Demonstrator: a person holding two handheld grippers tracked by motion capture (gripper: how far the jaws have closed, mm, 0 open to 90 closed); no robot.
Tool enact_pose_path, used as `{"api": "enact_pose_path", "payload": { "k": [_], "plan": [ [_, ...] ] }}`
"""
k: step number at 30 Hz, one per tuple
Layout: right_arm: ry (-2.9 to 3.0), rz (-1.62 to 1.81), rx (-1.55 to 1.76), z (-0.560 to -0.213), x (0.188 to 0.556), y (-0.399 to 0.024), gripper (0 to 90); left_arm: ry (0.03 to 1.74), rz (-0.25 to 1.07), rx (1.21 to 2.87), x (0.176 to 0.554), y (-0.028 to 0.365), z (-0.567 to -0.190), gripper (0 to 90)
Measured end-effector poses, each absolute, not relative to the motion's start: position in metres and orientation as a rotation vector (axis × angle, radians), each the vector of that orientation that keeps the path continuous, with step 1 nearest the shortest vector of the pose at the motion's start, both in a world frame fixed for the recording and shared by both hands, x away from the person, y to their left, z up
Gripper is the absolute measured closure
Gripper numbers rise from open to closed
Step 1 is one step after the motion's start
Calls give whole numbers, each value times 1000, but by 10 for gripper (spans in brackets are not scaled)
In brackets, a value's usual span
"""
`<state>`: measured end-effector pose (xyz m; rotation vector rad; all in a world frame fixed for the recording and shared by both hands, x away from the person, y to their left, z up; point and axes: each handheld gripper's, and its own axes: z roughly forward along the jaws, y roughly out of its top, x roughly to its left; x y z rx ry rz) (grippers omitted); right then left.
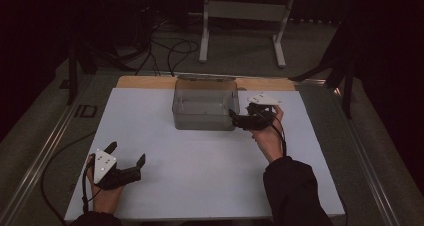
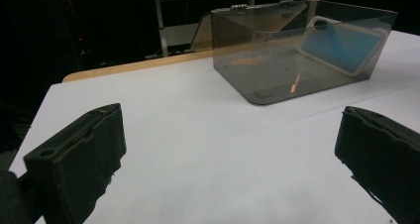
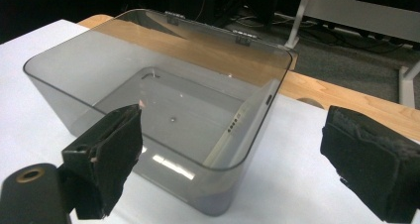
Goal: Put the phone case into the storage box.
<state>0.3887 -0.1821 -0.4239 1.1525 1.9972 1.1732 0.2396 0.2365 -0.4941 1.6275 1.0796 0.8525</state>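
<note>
Right gripper at bin corner, jaws spread, phone leaning inside. Left gripper idle, jaws spread. I reckon reach stage; next I dip in, pinch phone.

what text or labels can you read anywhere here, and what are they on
"ID": large dark marks on the grey floor strip left of the white table; they seem to read so, though dim.
No text can be read on the clear box, on the phone leaning inside it, or on the left gripper or right gripper.
</note>
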Motion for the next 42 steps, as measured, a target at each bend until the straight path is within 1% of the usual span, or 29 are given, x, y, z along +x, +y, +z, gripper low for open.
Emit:
{"api": "enact_pose_path", "payload": {
  "k": [10,29,38,42],
  "plan": [
    [1998,1188,1143,-431,366,-195,82,1086,857,1634,241,236,-494,1],
    [2008,1219,1067,-424,321,-214,76,1094,859,1633,241,237,-493,2],
    [1980,1242,1081,-441,303,-232,76,1089,855,1635,242,237,-493,1],
    [1961,1261,1063,-442,295,-239,76,1091,851,1633,242,237,-493,1]
  ]
}}
